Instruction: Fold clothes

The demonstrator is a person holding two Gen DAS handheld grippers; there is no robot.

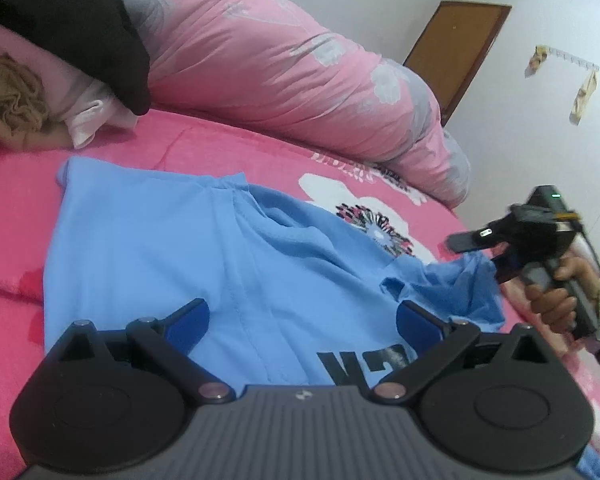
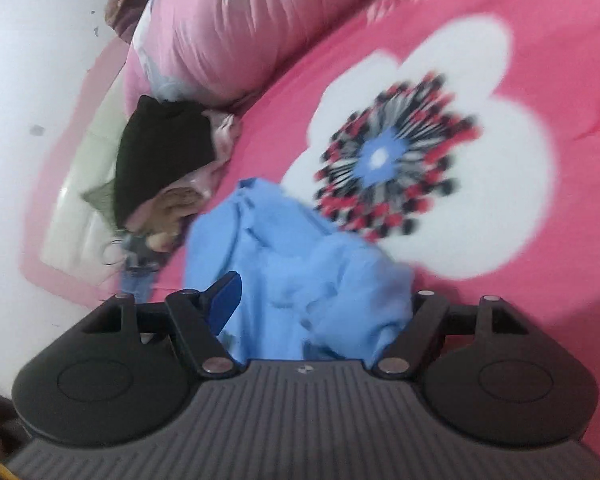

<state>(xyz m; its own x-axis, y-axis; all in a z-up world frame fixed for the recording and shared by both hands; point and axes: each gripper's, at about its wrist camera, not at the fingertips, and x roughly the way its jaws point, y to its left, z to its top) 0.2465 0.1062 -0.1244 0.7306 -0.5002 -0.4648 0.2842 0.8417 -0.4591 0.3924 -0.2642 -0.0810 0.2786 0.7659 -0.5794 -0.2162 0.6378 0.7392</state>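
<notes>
Two claws at work on one blue T-shirt [image 1: 140, 248], spread mostly flat on the pink bedsheet [image 1: 220, 140], black lettering near the closest edge, a rumpled corner, probably a sleeve, at the right-hand side, well clear of the rolled pink quilt [image 1: 260, 52] behind. Left gripper [image 1: 302, 320]: spread wide just above the near part of the shirt, blue pads either side of bare cloth, gripping nothing. Right gripper [image 2: 320, 292]: likewise spread wide, the bunched corner lying loose in the gap, only one blue pad visible and the other hidden behind the fabric; apparently no pinch on it, though hard to confirm through the blur. Judging by this, midway through bringing the right side inward. To do it well: lower the right claw squarely over the outer edge of that corner, take a clean hem rather than the whole clump, close firmly before lifting. Keep the left claw low, ready to pin the body of the shirt against any drag across the sheet. Carry the corner over in a low arc, lay it flat along the body, smooth the ridges near the collar before letting go
</notes>
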